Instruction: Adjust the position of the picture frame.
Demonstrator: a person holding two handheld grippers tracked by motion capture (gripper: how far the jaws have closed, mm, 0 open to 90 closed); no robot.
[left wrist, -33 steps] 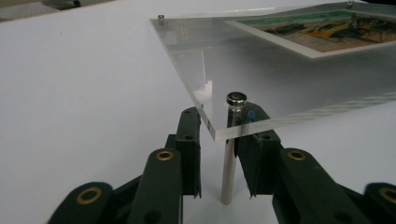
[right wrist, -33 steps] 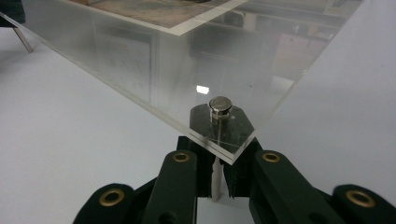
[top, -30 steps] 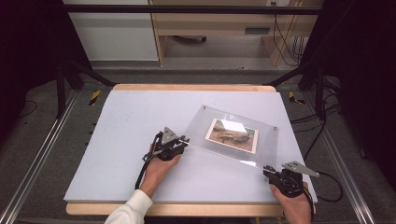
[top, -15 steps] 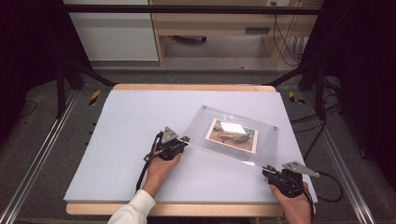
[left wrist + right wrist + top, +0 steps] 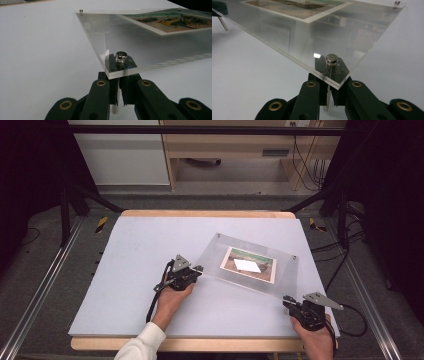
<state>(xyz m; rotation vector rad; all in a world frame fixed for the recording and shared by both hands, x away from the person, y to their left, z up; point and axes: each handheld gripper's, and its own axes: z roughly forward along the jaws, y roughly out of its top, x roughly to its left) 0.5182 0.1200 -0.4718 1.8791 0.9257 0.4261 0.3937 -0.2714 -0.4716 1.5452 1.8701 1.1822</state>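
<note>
Both tongs, left (image 5: 197,270) and right (image 5: 287,301), clamp the frame's (image 5: 250,265) near corner legs, so it lifts level off the surface (image 5: 125,250).

Both grippers — left gripper (image 5: 199,269), right gripper (image 5: 286,300) — freshly closed.

We reach in with both forearms, our left gripper (image 5: 196,270) ahead and mid-desk, our right gripper (image 5: 288,301) nearer us. Both sets of jaws are clamped tight, having just finished closing.
</note>
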